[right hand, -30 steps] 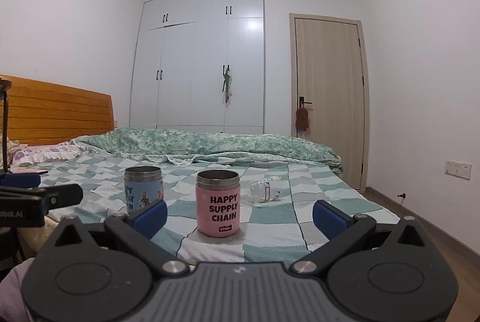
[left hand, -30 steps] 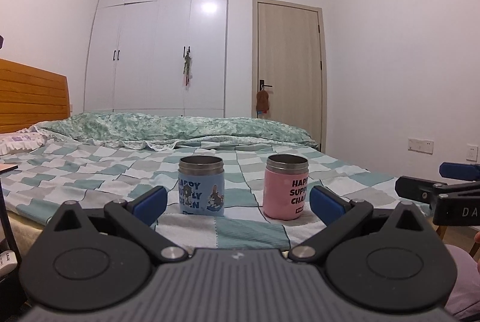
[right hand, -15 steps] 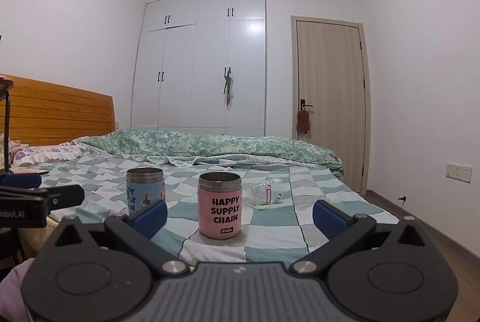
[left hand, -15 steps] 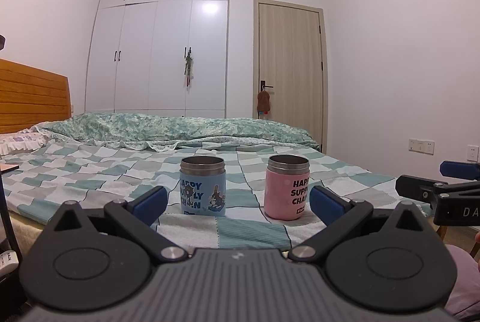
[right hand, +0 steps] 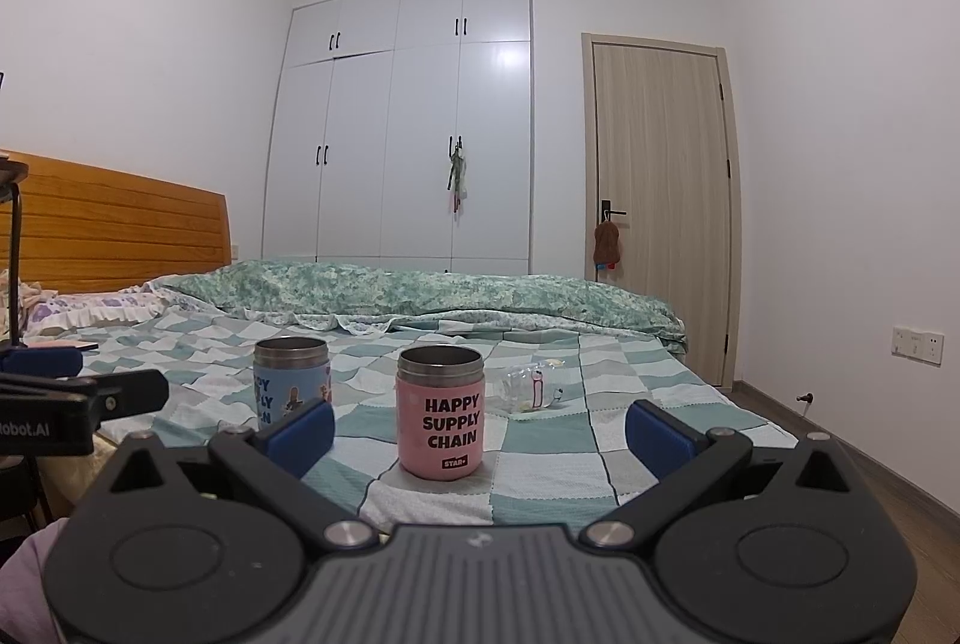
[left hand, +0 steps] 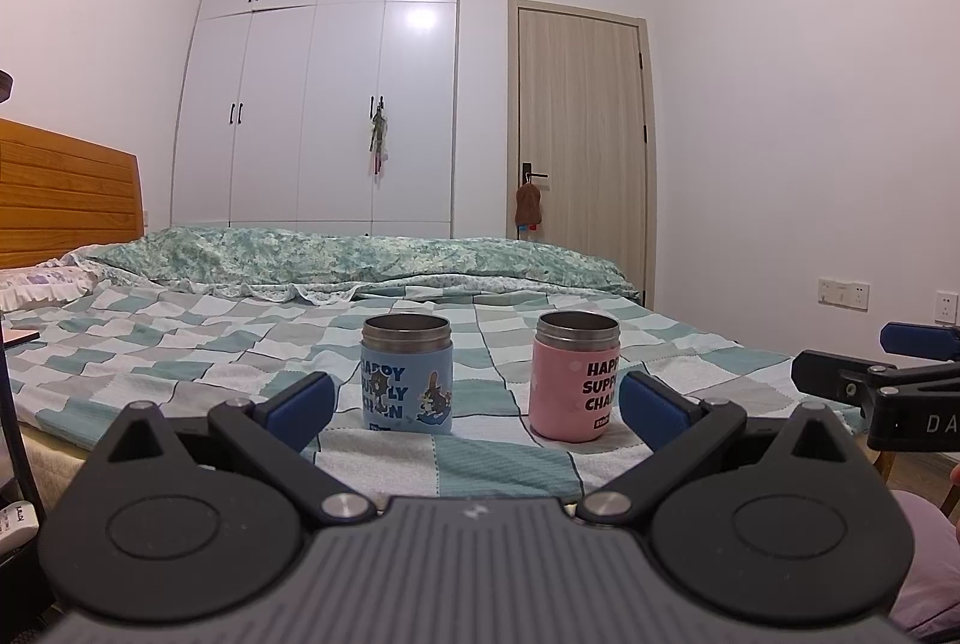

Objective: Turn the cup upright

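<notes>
A blue cup (left hand: 407,373) and a pink cup (left hand: 575,377) stand upright side by side on the checked bedspread, steel rims up. In the right wrist view the pink cup (right hand: 440,414) reads "HAPPY SUPPLY CHAIN" and the blue cup (right hand: 291,380) stands to its left. My left gripper (left hand: 477,404) is open and empty, short of the cups. My right gripper (right hand: 480,428) is open and empty, short of the pink cup. Each gripper shows at the edge of the other's view.
A clear plastic bottle (right hand: 531,387) lies on the bed right of the pink cup. A rumpled green duvet (right hand: 420,290) lies across the far side. A wooden headboard (right hand: 114,230) is at left; wardrobe and door stand behind. Wooden floor lies right of the bed.
Both views have shifted slightly, so the cups sit a little lower and closer to centre. Cups and grippers are otherwise unchanged.
</notes>
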Action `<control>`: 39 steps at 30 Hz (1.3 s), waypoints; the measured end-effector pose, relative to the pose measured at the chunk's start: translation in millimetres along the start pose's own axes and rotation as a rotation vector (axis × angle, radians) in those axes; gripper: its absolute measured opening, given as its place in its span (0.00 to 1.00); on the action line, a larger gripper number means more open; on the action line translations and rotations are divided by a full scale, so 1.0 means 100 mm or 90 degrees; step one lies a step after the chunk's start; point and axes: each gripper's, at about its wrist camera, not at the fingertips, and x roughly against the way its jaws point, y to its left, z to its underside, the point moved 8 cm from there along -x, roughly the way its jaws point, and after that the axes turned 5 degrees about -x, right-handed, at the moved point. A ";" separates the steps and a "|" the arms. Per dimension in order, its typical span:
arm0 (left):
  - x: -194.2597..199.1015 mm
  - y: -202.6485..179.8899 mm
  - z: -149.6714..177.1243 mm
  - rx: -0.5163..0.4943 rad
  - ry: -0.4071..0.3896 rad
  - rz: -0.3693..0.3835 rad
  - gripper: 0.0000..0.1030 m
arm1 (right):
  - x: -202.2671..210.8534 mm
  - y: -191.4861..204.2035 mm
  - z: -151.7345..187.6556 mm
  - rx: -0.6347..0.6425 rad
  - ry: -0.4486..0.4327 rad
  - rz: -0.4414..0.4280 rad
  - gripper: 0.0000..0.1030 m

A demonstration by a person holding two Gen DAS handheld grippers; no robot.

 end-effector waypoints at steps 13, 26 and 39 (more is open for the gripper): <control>0.00 0.00 0.00 0.000 -0.001 0.000 1.00 | 0.00 0.01 0.00 0.000 -0.001 0.000 1.00; 0.01 0.00 -0.02 0.001 -0.003 -0.003 1.00 | 0.01 0.01 -0.01 0.000 -0.001 -0.001 1.00; 0.01 -0.01 0.00 0.003 -0.006 -0.005 1.00 | 0.01 0.02 -0.01 0.000 -0.002 0.000 1.00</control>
